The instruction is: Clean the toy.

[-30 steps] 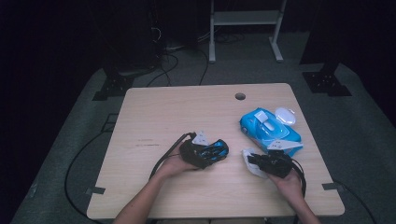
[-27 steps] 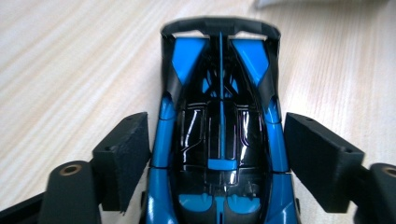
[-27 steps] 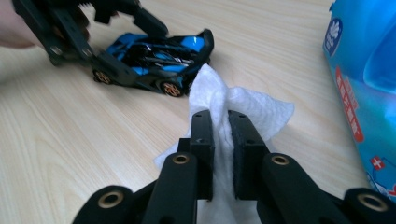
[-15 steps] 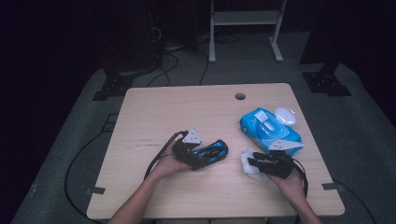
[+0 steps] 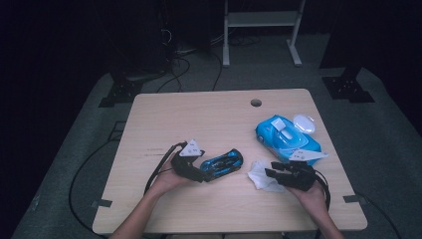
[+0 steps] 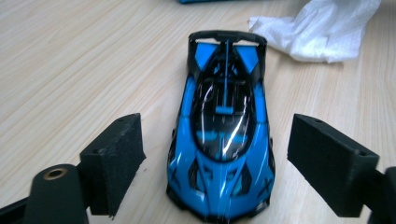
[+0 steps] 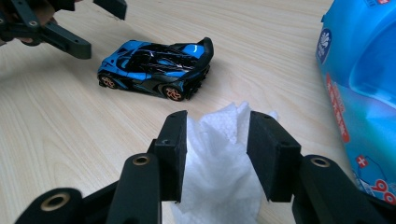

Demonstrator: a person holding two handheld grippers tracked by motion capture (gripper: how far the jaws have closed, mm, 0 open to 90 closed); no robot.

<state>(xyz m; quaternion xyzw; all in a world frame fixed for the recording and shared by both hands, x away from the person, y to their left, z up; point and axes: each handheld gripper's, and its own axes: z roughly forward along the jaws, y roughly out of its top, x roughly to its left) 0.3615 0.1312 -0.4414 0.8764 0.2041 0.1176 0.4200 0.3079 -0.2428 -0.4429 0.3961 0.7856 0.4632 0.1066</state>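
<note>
A blue and black toy sports car [image 5: 221, 163] stands on the wooden table [image 5: 199, 114], near its front middle. My left gripper [image 5: 205, 168] is open, with its jaws wide apart on either side of the car's [image 6: 222, 135] nose and not touching it. A crumpled white wipe [image 5: 259, 172] lies right of the car. My right gripper [image 5: 271, 175] is shut on the wipe [image 7: 219, 172], which bulges up between both pads [image 7: 175, 149]. From the right gripper view, the car [image 7: 156, 70] is side-on just beyond the wipe, with the left gripper [image 7: 95, 25] at the top left.
A blue pack of wet wipes [image 5: 286, 134] with its white lid [image 5: 303, 122] flipped open lies at the right of the table, close to my right gripper [image 7: 217, 130]. A cable hole [image 5: 256, 102] is near the far edge. Cables trail off the table's front.
My left gripper has drawn back a little to the left, away from the car, which stays where it was. The right gripper and wipe have hardly moved.
</note>
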